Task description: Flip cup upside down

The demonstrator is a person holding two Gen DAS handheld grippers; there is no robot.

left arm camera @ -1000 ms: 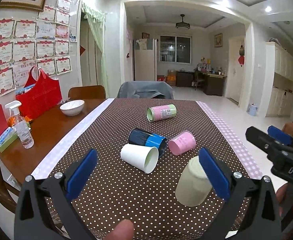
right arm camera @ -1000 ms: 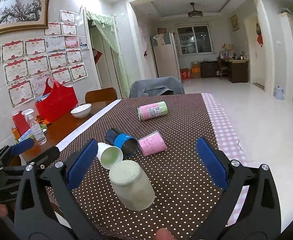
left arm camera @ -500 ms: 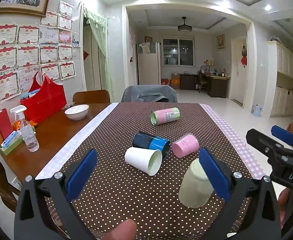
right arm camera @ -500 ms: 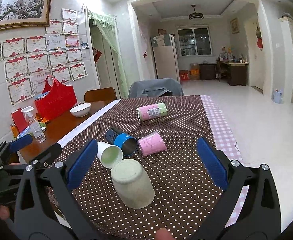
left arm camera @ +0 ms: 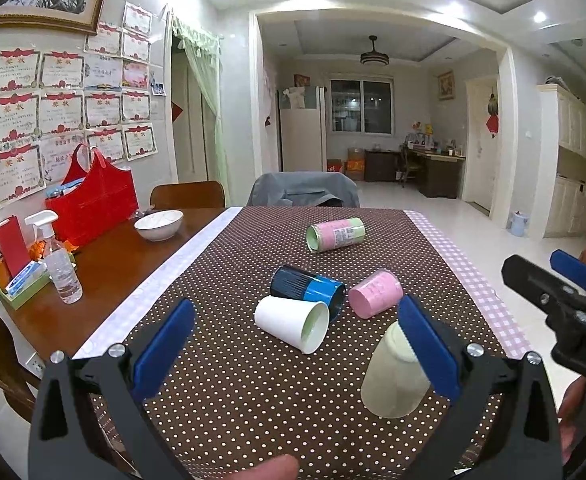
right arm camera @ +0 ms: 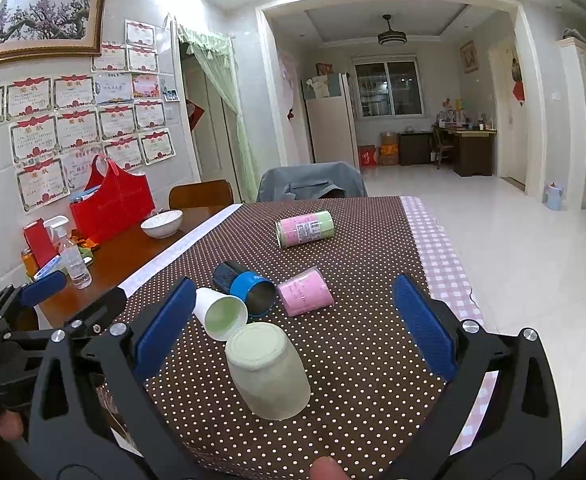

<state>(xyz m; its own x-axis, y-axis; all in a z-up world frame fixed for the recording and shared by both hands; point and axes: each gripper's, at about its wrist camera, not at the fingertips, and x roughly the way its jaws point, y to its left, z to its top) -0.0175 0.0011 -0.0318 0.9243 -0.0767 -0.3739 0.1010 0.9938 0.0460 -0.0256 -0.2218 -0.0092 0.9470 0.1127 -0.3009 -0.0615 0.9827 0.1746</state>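
Observation:
A pale green cup (right arm camera: 268,372) stands upside down on the dotted brown tablecloth (right arm camera: 353,360), between the open jaws of my right gripper (right arm camera: 293,320); it also shows in the left wrist view (left arm camera: 393,380). A white cup (left arm camera: 293,323), a blue and black cup (left arm camera: 307,292), a pink cup (left arm camera: 375,293) and a pink and green can-shaped cup (left arm camera: 335,234) lie on their sides further back. My left gripper (left arm camera: 293,344) is open and empty, above the table's near edge. The right gripper's fingers (left arm camera: 573,270) show at the right of the left wrist view.
A white bowl (left arm camera: 158,225), a red bag (left arm camera: 93,208), a spray bottle (left arm camera: 63,268) and small boxes (left arm camera: 11,252) sit on the bare wooden table part at left. Chairs (left arm camera: 305,192) stand at the far end. The tablecloth's checked border (left arm camera: 481,280) runs along the right.
Both grippers have drawn back and risen slightly from the table. The pale green cup stays upside down in place. The other cups have not moved.

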